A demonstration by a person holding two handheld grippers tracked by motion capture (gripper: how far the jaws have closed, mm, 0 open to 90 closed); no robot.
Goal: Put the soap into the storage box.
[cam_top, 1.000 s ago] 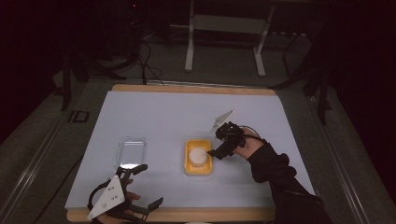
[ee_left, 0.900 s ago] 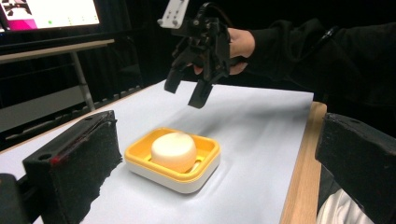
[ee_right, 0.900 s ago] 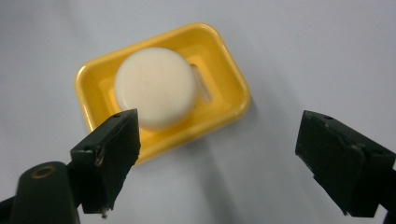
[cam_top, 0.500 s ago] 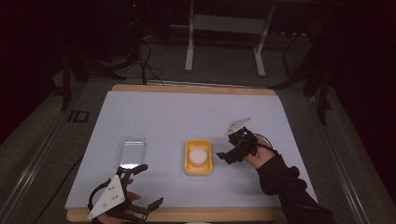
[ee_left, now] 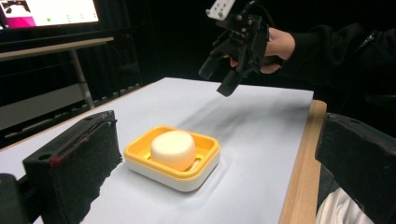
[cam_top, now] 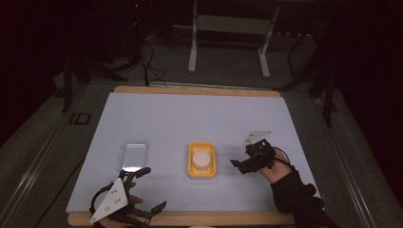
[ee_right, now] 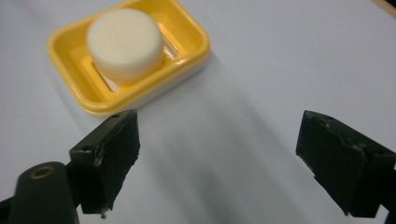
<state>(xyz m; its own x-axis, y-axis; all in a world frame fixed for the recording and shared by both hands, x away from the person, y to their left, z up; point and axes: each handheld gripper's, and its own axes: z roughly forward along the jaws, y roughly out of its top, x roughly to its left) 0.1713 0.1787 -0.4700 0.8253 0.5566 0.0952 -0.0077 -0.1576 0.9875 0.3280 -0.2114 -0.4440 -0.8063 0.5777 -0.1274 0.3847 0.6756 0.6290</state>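
Hovering wide apart and empty just right of the yellow soap dish (cam_top: 202, 160) holding the white soap (cam_top: 202, 158) mid-desk, the right tongs (cam_top: 243, 166) look finished placing; the left tongs (cam_top: 142, 190), also wide, would probably reach next for the clear lid (cam_top: 133, 155).

The room is kept dark, and the light is thrown chiefly on the pale blue-white surface (cam_top: 190, 118), which is edged with a wooden rim (cam_top: 197, 90) at its far and near sides. Beyond it a grey floor (cam_top: 228, 66) is seen, crossed by black cables (cam_top: 147, 61) and stood on by a white metal frame (cam_top: 228, 28) — its two legs are splayed toward the surface. A lit monitor (ee_left: 49, 11) is set on a long desk (ee_left: 56, 46) in the left gripper view, against a black backdrop.
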